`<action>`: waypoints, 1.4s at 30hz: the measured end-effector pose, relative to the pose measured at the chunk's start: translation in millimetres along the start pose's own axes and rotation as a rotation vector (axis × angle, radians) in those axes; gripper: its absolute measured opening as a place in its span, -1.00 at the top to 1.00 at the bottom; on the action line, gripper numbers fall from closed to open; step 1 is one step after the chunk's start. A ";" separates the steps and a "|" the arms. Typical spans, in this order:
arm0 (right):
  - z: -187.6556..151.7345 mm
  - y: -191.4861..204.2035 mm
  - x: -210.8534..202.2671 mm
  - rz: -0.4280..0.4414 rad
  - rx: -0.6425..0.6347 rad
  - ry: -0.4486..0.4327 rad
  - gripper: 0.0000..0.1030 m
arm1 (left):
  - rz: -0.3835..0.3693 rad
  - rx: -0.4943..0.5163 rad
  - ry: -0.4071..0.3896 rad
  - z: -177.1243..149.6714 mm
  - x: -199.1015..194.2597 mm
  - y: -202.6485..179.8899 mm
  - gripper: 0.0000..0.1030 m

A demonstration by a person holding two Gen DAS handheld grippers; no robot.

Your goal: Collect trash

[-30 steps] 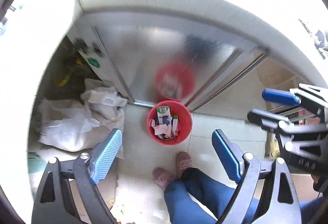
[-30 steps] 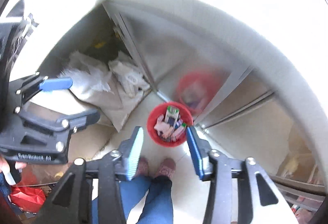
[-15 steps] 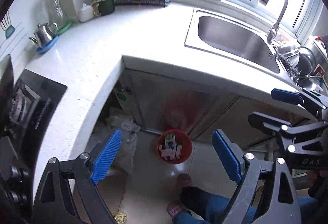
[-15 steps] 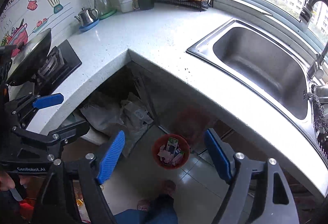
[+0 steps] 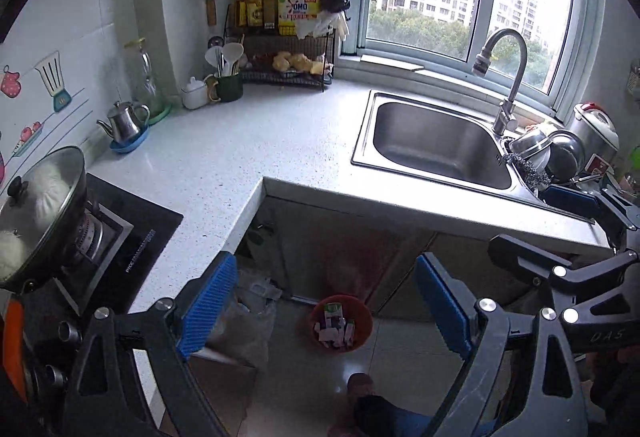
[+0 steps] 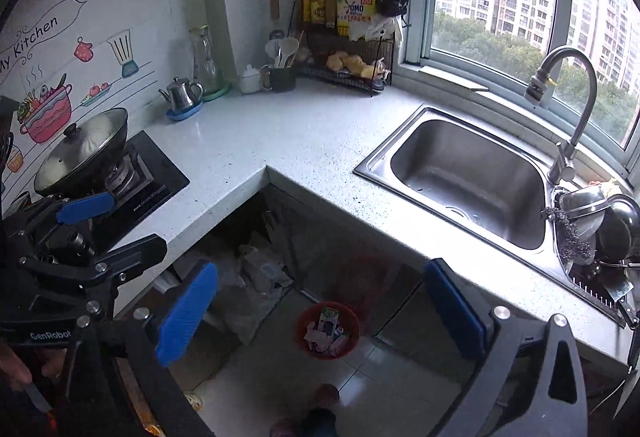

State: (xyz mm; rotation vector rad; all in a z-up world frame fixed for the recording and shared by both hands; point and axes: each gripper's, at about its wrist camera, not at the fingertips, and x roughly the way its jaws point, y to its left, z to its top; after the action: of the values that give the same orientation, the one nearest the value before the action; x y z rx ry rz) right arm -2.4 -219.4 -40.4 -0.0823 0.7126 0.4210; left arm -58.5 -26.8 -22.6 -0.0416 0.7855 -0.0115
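— Two grippers, what are they holding?
— Nothing. The left gripper [image 5: 324, 311] is spread; the right gripper [image 6: 322, 311] has just been opening, empty.
— And the trash?
— In the red bin [image 6: 327, 329], far below the fingers. One carton [image 6: 329, 319] stands upright; other scraps are indistinct.

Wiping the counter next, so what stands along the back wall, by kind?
Kettle: 1
Glass jug: 1
White pot: 1
Utensil mug: 1
Wire rack: 1
Total: 5
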 end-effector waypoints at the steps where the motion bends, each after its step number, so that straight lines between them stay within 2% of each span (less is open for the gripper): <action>1: -0.7 1.5 -1.6 -0.004 0.002 -0.008 -1.00 | 0.002 0.000 -0.006 -0.4 -7.1 -0.2 -0.74; 4: -4.4 7.4 -19.8 -0.022 0.006 -0.031 -1.00 | 0.014 -0.005 -0.011 -3.4 -24.0 0.5 -0.78; 9: -7.7 13.3 -47.7 -0.045 0.008 -0.073 -1.00 | -0.012 0.002 -0.050 -6.1 -48.3 -2.7 -0.78; 17: -7.4 14.0 -69.5 -0.069 0.003 -0.134 -1.00 | -0.008 0.002 -0.115 -4.6 -79.5 -8.2 -0.78; 19: -8.9 13.7 -74.2 -0.068 0.003 -0.148 -1.00 | 0.006 0.010 -0.142 -4.8 -86.1 -11.6 -0.78; 22: -9.6 13.6 -77.5 -0.068 -0.005 -0.159 -1.00 | 0.077 0.035 -0.163 -4.0 -92.1 -20.2 -0.78; 25: -10.4 13.5 -78.9 -0.064 -0.012 -0.163 -1.00 | 0.084 0.023 -0.176 -6.2 -95.6 -23.6 -0.78; 34: -19.7 16.0 -82.2 -0.055 -0.016 -0.160 -1.00 | 0.094 -0.002 -0.156 -17.2 -98.8 -29.5 -0.78; 42: -23.7 18.4 -85.5 -0.046 -0.006 -0.154 -1.00 | 0.068 -0.017 -0.135 -22.1 -101.3 -28.9 -0.78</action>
State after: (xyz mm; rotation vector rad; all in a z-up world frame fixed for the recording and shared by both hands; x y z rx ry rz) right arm -82.4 -237.3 -1.5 -0.0712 0.5565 0.3808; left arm -145.6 -53.8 34.6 -0.0318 0.6517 0.0617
